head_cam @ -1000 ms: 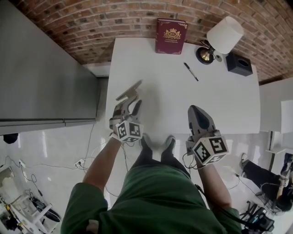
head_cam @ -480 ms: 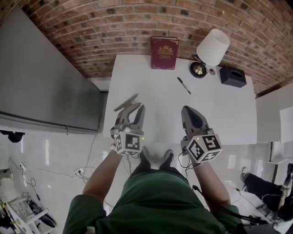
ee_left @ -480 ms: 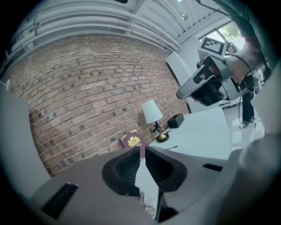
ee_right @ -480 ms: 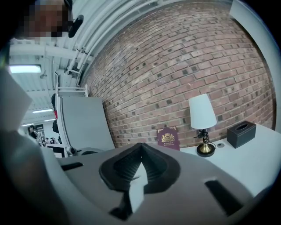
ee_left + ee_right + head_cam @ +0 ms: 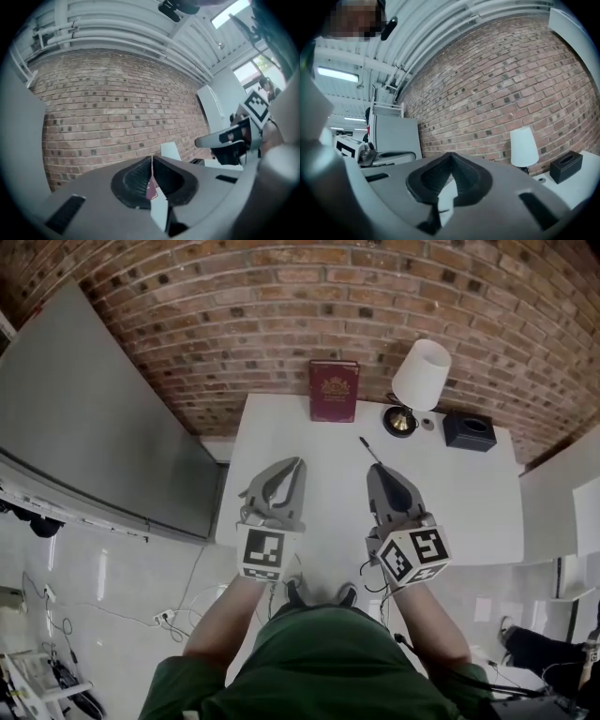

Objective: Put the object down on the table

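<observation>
Both grippers hover side by side over the near half of the white table [image 5: 469,493], with nothing between their jaws. My left gripper [image 5: 298,463] is shut, its tips meeting in the left gripper view [image 5: 151,164]. My right gripper [image 5: 379,469] is shut too, and its pads touch at the tip [image 5: 450,157]. A black pen [image 5: 370,451] lies on the table just beyond the right gripper. A dark red book [image 5: 334,390] lies at the table's far edge against the brick wall, and shows as a red sliver [image 5: 151,190] below the left jaws.
A lamp with a white shade [image 5: 419,381] and a small black box [image 5: 469,430] stand at the table's far right; both also show in the right gripper view, lamp [image 5: 523,147] and box [image 5: 566,166]. A large grey panel [image 5: 94,427] stands to the left.
The left gripper's jaws, spread a second ago, have come together. Both grippers have moved a little farther over the table, and the head view has tilted up, showing more brick wall.
</observation>
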`<act>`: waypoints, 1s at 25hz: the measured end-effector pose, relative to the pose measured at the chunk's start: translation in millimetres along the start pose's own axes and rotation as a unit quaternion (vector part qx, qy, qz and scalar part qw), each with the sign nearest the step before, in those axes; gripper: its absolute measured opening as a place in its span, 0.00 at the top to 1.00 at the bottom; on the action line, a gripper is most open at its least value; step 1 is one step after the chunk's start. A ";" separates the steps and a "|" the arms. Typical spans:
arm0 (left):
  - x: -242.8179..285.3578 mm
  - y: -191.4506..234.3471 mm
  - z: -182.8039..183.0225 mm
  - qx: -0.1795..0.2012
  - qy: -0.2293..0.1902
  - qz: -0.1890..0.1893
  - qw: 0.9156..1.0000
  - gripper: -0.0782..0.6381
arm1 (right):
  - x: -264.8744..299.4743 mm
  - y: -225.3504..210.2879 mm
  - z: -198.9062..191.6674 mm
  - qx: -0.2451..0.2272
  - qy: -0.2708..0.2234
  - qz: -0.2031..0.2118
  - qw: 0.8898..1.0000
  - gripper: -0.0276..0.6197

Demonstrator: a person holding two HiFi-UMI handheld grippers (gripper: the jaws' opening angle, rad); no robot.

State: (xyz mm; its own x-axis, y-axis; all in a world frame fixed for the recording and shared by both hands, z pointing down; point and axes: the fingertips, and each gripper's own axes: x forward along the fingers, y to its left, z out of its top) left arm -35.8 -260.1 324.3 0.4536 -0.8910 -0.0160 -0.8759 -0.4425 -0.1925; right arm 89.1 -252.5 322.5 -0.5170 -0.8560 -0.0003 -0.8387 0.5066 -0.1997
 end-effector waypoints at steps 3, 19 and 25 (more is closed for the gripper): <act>-7.1 0.0 34.8 -0.020 -0.029 0.006 0.999 0.87 | -4.2 4.9 20.3 -0.010 -0.023 0.014 1.000 0.95; -35.3 11.8 62.0 -0.097 -0.057 0.063 0.992 0.87 | -29.4 -7.4 46.7 -0.033 -0.050 0.016 0.998 0.95; -39.0 10.8 58.8 -0.108 -0.048 0.061 0.991 0.87 | -26.5 -8.8 37.4 -0.027 -0.042 0.019 0.999 0.95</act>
State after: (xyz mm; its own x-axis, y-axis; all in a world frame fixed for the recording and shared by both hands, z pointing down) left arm -53.3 -224.2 265.2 0.3460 -0.9304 -0.1215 -0.9356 -0.3518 0.0300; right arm 116.6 -238.0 287.6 -0.5346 -0.8403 -0.0899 -0.8276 0.5421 -0.1452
